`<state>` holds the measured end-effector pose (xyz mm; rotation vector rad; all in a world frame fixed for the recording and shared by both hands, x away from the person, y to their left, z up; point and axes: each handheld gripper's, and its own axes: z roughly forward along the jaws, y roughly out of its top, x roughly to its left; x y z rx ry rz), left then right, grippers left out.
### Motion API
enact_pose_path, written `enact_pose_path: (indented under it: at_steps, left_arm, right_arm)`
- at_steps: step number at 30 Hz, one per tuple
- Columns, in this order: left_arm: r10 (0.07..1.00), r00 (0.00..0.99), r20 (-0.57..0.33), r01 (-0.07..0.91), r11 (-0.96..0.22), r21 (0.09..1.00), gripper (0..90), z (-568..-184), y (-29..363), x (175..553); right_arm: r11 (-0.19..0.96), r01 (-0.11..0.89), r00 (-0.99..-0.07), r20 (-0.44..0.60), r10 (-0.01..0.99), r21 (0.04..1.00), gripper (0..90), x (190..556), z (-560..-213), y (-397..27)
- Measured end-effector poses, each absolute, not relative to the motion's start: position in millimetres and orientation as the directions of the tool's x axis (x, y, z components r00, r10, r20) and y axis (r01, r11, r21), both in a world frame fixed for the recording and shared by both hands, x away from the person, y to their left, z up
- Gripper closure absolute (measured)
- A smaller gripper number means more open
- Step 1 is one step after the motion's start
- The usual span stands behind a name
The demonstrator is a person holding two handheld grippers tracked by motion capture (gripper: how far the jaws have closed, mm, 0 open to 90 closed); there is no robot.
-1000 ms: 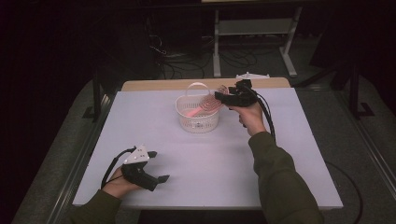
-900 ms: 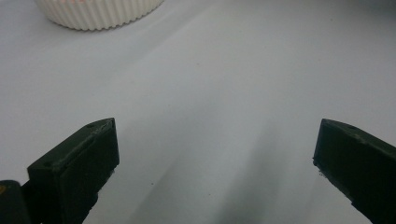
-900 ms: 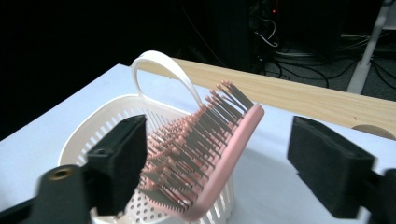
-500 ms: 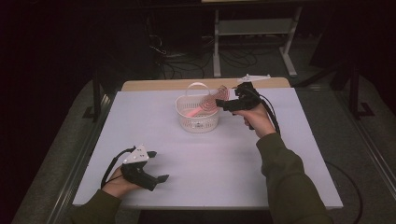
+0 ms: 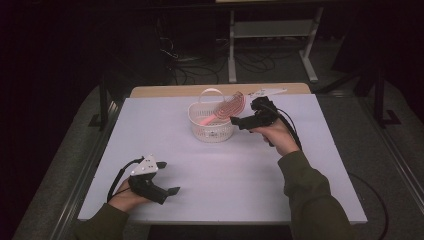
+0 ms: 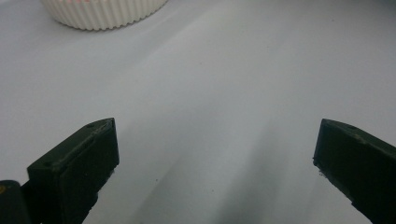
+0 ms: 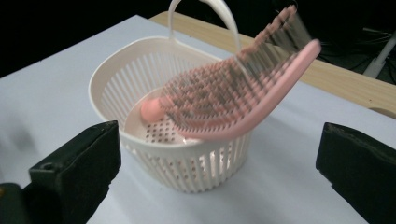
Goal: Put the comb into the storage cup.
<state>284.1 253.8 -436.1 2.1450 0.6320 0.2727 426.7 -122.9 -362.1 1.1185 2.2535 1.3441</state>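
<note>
A high view looks down on a white table (image 5: 225, 175). At about seven o'clock, near the front edge, a person's left hand rests on the table holding the left gripper (image 5: 167, 192); its jaws stand wide apart with nothing between them. At twelve o'clock, toward the far edge, sits a white slatted basket (image 5: 210, 131) with an upright handle. A pink hairbrush (image 5: 226, 111) lies in it, handle end down on the basket floor, bristled head leaning over the rim toward one o'clock. Just beside it, at about one o'clock, the right gripper (image 5: 235, 120) points at the basket. Its jaws have just been opening and now stand wide apart, clear of the brush, holding nothing.
</note>
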Motion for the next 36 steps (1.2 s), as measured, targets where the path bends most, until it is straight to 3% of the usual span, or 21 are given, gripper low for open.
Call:
enact_pose_path:
  at_steps: [36]
  left_arm:
    - [0.559, 0.828, -0.036, 0.356, -0.475, 0.805, 0.0, -434, 259, 286]
  right_arm:
    - [0.355, 0.497, -0.703, 0.128, 0.699, 0.791, 0.0, 360, -406, -139]
